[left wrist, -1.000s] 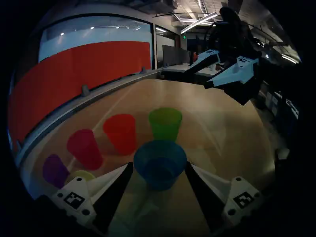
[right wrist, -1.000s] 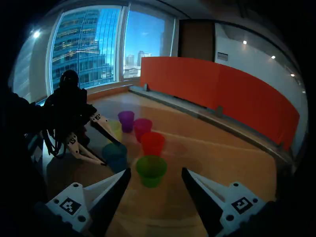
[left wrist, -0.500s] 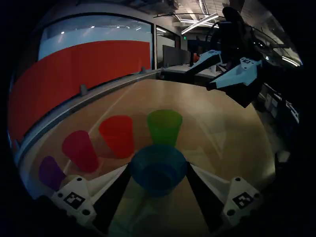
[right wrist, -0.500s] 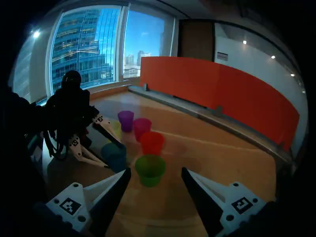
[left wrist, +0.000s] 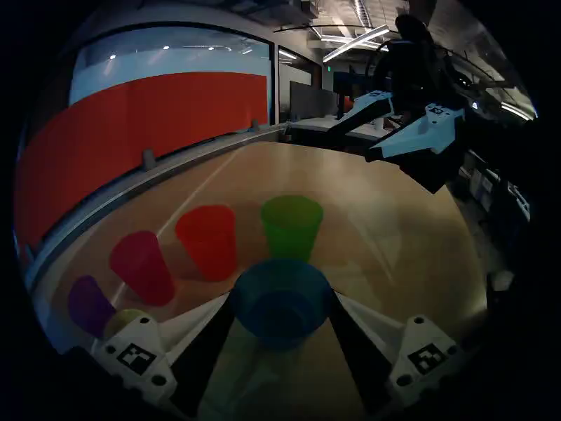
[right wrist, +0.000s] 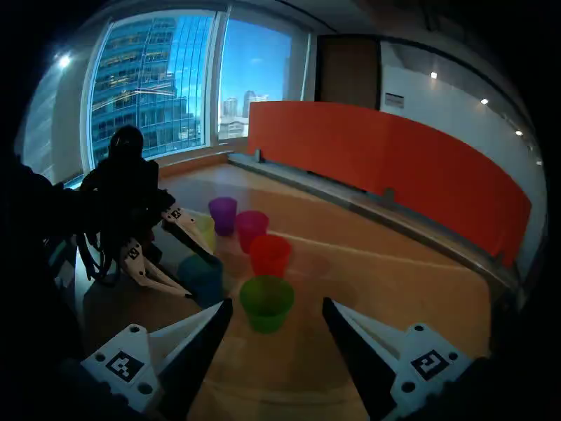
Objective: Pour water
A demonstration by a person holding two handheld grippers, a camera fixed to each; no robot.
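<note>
Blue cup (left wrist: 280,303): upright, dead ahead, flanked by spread fingers of left gripper (left wrist: 281,297); pressing or not, cannot tell. Right gripper (right wrist: 275,303), fingers apart, faces green cup (right wrist: 266,298) just beyond its tips.

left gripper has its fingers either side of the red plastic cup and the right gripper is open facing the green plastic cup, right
Not the red one. In the left gripper view the left gripper has its fingers either side of the translucent blue plastic cup; the red plastic cup stands farther off, beside the green plastic cup. The rest holds: the right gripper is open, facing the green cup.
</note>
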